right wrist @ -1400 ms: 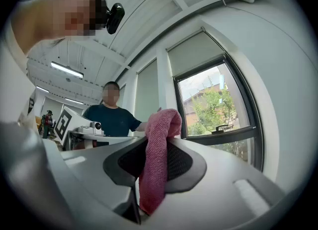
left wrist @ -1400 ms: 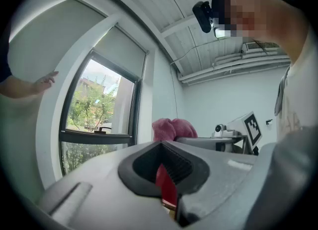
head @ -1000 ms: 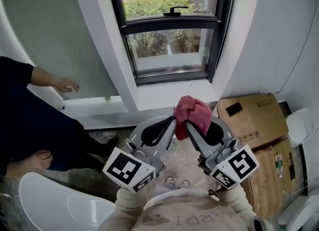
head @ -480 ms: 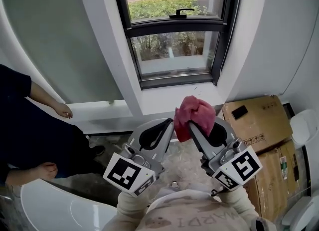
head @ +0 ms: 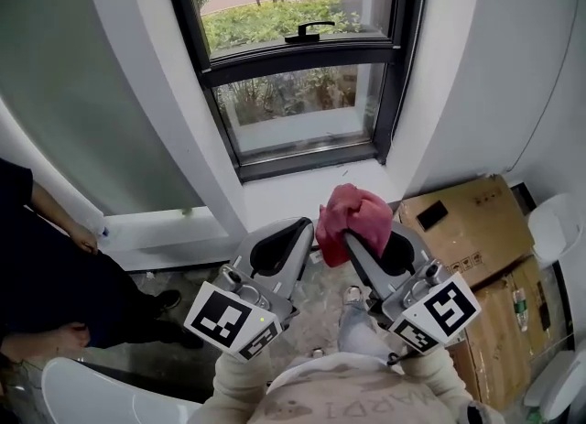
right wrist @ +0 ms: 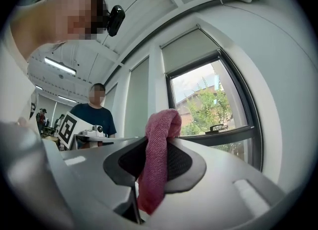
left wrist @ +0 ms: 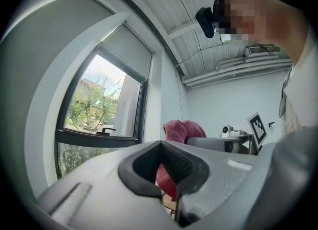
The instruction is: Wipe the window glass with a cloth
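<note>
One cloth (head: pixel 355 214) stays pinched in my right gripper (head: pixel 347 241), left gripper (head: pixel 305 226) closed empty; window glass (head: pixel 295 109) up top comes nearer, wiping soon.

White walls (head: pixel 485 65), dark-framed window (head: pixel 298 65), cardboard boxes (head: pixel 458 221)

From head height, looks steeply down over the chest toward the window (head: pixel 302 92) at upper centre, with the left gripper (head: pixel 300 227) and right gripper (head: pixel 350 241) close in the lower half. From the left gripper, sits right behind its jaws and tilts upward: window (left wrist: pixel 99 100) at left of frame, cloth (left wrist: pixel 181 128) at centre. From the right gripper, likewise close and upturned: window (right wrist: pixel 213 105) at right of frame, cloth (right wrist: pixel 156 154) filling the centre. Shares window, window handle (head: pixel 309 28) and cloth across all three.
</note>
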A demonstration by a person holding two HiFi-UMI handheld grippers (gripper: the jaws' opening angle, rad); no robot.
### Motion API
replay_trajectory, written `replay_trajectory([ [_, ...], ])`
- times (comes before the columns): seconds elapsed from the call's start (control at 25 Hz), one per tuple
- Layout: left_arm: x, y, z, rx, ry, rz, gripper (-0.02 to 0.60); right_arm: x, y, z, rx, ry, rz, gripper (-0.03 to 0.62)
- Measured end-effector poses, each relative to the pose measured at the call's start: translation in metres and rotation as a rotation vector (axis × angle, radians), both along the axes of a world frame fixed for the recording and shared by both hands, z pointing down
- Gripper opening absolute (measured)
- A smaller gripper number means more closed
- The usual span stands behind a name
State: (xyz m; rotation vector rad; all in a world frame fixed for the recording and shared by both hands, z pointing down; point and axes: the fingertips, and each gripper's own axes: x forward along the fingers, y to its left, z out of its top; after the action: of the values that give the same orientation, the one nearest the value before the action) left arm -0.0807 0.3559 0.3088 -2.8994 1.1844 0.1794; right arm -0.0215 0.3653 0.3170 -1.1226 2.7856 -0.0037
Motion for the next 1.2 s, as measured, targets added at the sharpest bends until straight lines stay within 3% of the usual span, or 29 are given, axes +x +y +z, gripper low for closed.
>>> replay_trajectory([
  [0.68, 0.112, -0.247, -0.037, 0.058, -0.013, -0.058, 0.000, 0.111, -0.253, -0.035, 0.032, -0.042, -0.071, 0.110],
  [1.0, 0.112, -0.319, -0.034, 0.012, -0.033, -0.123, 0.000, 0.115, -0.325, -0.020, -0.023, -0.084, -0.131, 0.110],
  [1.2, 0.098, -0.367, -0.034, 0.014, -0.022, -0.131, 0.000, 0.104, -0.366, -0.017, -0.030, -0.062, -0.114, 0.110],
])
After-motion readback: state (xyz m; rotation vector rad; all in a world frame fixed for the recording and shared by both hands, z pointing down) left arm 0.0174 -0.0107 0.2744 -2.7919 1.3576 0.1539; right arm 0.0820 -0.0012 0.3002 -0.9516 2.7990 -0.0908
